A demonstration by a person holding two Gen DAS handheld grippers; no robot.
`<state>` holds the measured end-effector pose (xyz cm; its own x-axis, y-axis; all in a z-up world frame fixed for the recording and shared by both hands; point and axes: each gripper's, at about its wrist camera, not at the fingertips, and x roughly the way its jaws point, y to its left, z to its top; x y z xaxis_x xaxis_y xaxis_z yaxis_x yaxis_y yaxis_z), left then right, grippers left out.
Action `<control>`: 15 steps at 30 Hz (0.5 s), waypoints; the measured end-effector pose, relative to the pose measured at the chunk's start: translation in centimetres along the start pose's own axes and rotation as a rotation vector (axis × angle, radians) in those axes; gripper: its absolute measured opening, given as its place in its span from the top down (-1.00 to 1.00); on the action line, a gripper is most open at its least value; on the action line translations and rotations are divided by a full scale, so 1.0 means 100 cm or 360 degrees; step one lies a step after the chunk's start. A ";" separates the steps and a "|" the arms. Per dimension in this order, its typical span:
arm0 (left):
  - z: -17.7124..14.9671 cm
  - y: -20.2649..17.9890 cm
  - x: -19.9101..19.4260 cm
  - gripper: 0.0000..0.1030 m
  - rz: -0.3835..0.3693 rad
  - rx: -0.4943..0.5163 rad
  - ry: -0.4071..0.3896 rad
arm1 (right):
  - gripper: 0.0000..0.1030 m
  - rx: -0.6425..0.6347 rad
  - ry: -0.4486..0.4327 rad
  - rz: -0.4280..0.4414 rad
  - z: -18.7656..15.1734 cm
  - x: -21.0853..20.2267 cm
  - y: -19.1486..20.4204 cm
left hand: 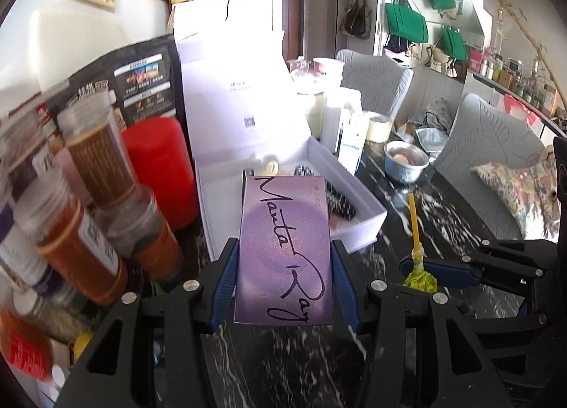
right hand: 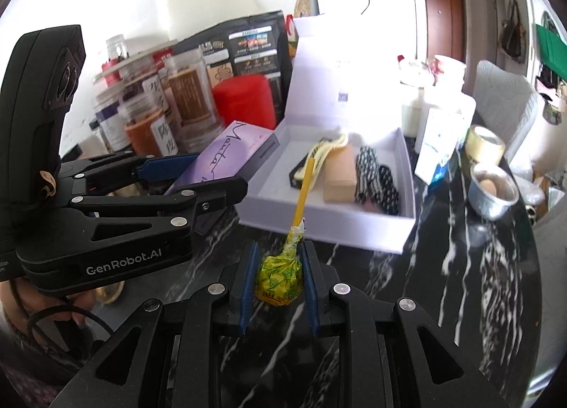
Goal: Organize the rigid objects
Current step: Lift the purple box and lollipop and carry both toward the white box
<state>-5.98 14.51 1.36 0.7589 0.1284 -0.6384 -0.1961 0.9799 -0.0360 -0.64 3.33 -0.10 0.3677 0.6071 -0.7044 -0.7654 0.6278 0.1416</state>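
Left gripper (left hand: 283, 259) clamps the purple box (left hand: 285, 248); right gripper (right hand: 278, 280) pinches the lollipop (right hand: 280, 278), both near the white tray's (right hand: 340, 227) front edge.

A black marble table (right hand: 460, 266) carries a white box (right hand: 354, 230), jars (right hand: 149, 124) and tape (right hand: 485, 145).

Both wrist views toward white box (left hand: 294, 191)

Purple box (left hand: 285, 252) held; lollipop (right hand: 280, 275) held, stick forward.
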 end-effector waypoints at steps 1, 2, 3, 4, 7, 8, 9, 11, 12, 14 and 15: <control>0.004 -0.001 0.001 0.03 -0.0003 0.0002 -0.0010 | 0.54 -0.0007 -0.0011 -0.0001 0.005 -0.001 -0.002; 0.008 -0.001 0.002 0.03 -0.0003 0.0001 -0.0016 | 0.53 -0.0011 -0.0019 -0.0001 0.008 -0.001 -0.004; 0.012 -0.001 0.003 0.03 -0.0006 0.0000 -0.0025 | 0.54 -0.0015 -0.0028 -0.0003 0.012 -0.001 -0.005; 0.016 -0.001 0.004 0.03 -0.0009 -0.0004 -0.0031 | 0.54 -0.0020 -0.0038 -0.0006 0.016 -0.001 -0.007; 0.028 0.001 0.011 0.03 -0.0015 -0.0022 -0.0040 | 0.54 -0.0032 -0.0065 -0.0016 0.027 -0.002 -0.013; 0.031 0.001 0.013 0.03 -0.0015 -0.0026 -0.0042 | 0.53 -0.0035 -0.0069 -0.0016 0.031 -0.002 -0.016; 0.034 0.001 0.014 0.03 -0.0014 -0.0030 -0.0045 | 0.54 -0.0037 -0.0070 -0.0015 0.034 -0.001 -0.018; 0.042 0.002 0.019 0.03 -0.0015 -0.0044 -0.0060 | 0.53 -0.0042 -0.0072 -0.0019 0.041 0.000 -0.023; 0.046 0.003 0.021 0.03 -0.0021 -0.0051 -0.0067 | 0.53 -0.0047 -0.0075 -0.0023 0.044 0.000 -0.025; 0.053 0.004 0.025 0.03 -0.0025 -0.0062 -0.0079 | 0.53 -0.0058 -0.0086 -0.0031 0.051 0.001 -0.029; 0.058 0.004 0.029 0.03 -0.0027 -0.0070 -0.0084 | 0.53 -0.0063 -0.0096 -0.0032 0.054 0.001 -0.031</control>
<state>-0.30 16.19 3.95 0.7940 0.1206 -0.5959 -0.2090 0.9745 -0.0813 4.62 4.13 3.16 0.4135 0.6236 -0.6634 -0.7775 0.6210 0.0992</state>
